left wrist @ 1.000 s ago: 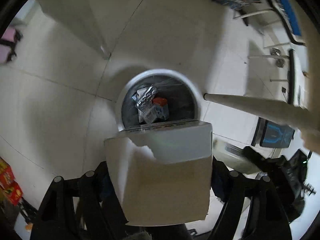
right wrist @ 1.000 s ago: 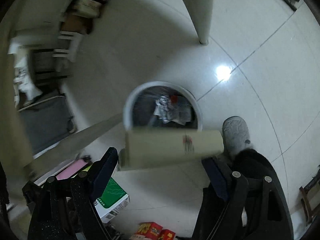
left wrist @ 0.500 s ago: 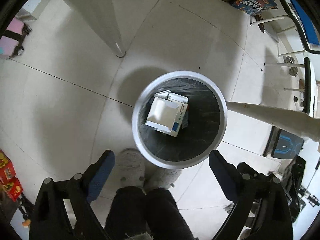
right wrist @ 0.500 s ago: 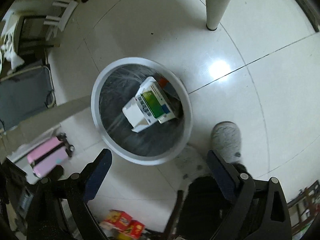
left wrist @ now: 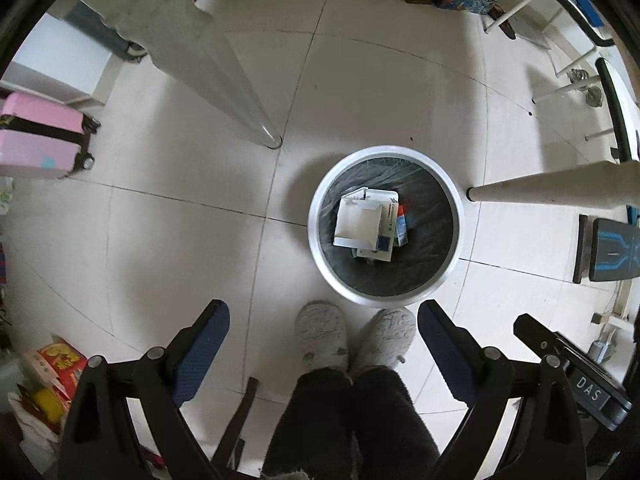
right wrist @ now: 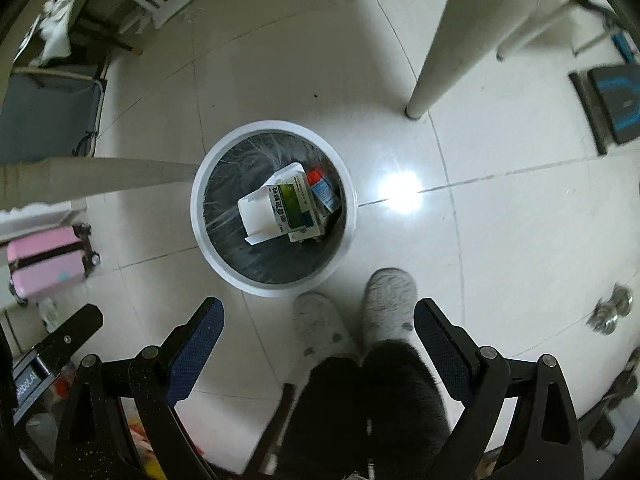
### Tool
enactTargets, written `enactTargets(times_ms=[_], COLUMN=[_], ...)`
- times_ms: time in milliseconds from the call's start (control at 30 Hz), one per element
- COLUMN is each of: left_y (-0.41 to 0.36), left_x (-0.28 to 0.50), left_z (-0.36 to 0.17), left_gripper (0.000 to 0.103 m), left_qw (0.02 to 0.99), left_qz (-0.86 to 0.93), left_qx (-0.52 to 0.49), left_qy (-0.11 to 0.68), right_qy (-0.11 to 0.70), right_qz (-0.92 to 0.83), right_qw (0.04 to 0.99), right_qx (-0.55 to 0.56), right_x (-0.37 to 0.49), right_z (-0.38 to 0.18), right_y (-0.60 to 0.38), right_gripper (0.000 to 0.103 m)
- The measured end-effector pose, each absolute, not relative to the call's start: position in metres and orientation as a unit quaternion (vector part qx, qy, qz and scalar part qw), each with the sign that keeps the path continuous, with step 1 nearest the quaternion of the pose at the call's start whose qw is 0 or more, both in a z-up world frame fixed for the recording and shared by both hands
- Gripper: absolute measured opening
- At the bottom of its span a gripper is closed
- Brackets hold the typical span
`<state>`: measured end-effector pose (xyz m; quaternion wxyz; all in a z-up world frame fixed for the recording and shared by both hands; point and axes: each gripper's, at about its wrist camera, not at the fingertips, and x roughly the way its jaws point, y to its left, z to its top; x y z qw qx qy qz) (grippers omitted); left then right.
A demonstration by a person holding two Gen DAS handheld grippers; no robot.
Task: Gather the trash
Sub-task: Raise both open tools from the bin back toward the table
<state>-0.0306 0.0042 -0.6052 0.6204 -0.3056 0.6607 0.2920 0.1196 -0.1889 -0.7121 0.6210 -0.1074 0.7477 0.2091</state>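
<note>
My left gripper and right gripper both hang wide apart and hold nothing, their blue pads ribbed. Below them a round white-rimmed trash bin with a crinkled dark liner stands on the glossy tiled floor. Inside lies a white cardboard carton, its green label printed in writing I cannot read.

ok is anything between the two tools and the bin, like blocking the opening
Nothing visible blocks it. The left tool and right tool are open and empty above the floor, and the white trash bin is uncovered, with the white carton lying inside it. Only the person's slippers stand beside it.
</note>
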Motion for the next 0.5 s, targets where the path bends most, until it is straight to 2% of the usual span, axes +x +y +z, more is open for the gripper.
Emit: enactTargets(times_ms=[133, 500], left_y=[-0.003, -0.022], left_x=[-0.035, -0.052], left_z=[-0.585, -0.509], left_gripper=[0.096, 0.096], left_qw=[0.626, 0.642], left_qz=[0.293, 0.292], left_qx=[-0.29, -0.27], left_qy=[0.662, 0.656], right_qy=[0.724, 0.675], right_qz=[0.218, 0.242], right_qw=[0.638, 0.669], right_qx=[-0.144, -0.196], right_x=[0.11, 0.085], right_z=[-0.681, -0.575], right_y=[-0.186, -0.191], right_gripper=[0.103, 0.103])
